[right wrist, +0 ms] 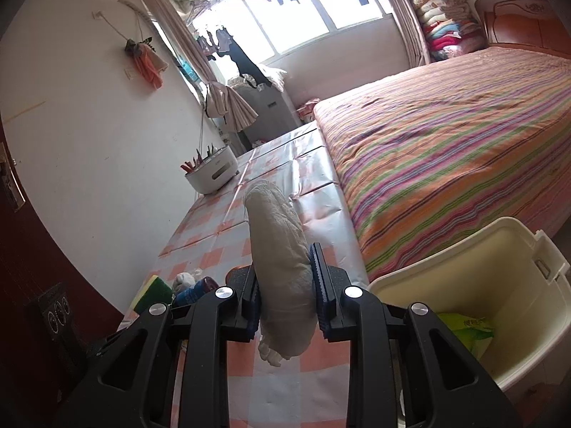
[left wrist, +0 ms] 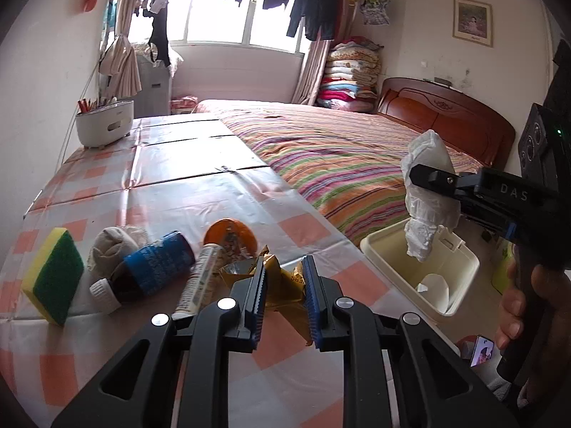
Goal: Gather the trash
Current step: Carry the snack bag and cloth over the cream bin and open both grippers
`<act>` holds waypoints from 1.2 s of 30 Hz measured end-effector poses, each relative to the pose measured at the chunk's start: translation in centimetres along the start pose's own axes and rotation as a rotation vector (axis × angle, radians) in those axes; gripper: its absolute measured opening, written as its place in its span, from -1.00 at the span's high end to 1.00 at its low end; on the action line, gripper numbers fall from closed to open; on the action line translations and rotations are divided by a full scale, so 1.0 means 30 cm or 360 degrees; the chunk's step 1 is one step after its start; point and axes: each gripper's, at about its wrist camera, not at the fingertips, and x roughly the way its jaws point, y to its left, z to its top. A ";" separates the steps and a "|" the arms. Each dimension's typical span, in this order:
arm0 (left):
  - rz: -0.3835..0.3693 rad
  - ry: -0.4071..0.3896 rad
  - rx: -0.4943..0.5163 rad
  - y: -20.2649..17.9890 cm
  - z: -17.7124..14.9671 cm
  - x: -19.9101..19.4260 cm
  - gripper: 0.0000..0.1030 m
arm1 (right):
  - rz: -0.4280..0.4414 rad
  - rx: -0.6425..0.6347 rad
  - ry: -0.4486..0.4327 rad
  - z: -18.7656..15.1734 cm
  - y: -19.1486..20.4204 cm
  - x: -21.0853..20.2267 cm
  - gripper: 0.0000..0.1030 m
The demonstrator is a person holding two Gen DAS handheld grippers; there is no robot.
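Crumpled white tissue wad [right wrist: 282, 278] pinched between the blue pads of the right gripper [right wrist: 283, 289], jaws narrowed onto it, wad sticking out past the fingertips toward 12 o'clock. Left wrist view shows the same wad [left wrist: 428, 192] from the side, hanging from the right gripper [left wrist: 424, 176] above the cream bin [left wrist: 460, 267]; a hand [left wrist: 517, 306] wraps the gripper's handle at 4 o'clock. Gold foil wrapper [left wrist: 285, 281] sits in the left gripper [left wrist: 285, 285], jaws drawn in on it, crumpled foil spilling out both sides. Left view alone shows the rest of the pile on the checked tablecloth [left wrist: 178, 192]: a tube [left wrist: 200, 278] touching the wrapper, brown bottle with blue label [left wrist: 150, 271], orange lid [left wrist: 230, 235], a balled white sock [left wrist: 114, 246], yellow-green sponge [left wrist: 53, 274] at 9 o'clock. Right view alone looks into the bin [right wrist: 464, 249] at 4 o'clock: green-yellow plastic bag [right wrist: 467, 328] on its floor. White caddy [left wrist: 105, 123] stands far off at 11 o'clock near the wall. Table's right edge runs just beside the striped bedspread [left wrist: 339, 157]; the bin sits below that edge, mouth open upward. Far half of the table bare.
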 end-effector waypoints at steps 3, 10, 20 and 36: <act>-0.0044 0.0005 0.0034 -0.054 0.002 0.008 0.62 | -0.0018 0.0019 -0.0030 0.007 -0.029 -0.032 0.54; -0.0127 0.0031 0.0080 -0.146 0.007 0.037 0.62 | -0.0085 0.0030 -0.0069 0.018 -0.074 -0.070 0.54; -0.0245 0.0031 0.0188 -0.296 0.037 0.061 0.62 | -0.0334 0.0043 -0.0077 0.026 -0.165 -0.061 0.50; -0.0298 0.0076 0.0288 -0.427 0.059 0.109 0.62 | -0.0582 0.0236 -0.0057 0.023 -0.297 -0.048 -0.33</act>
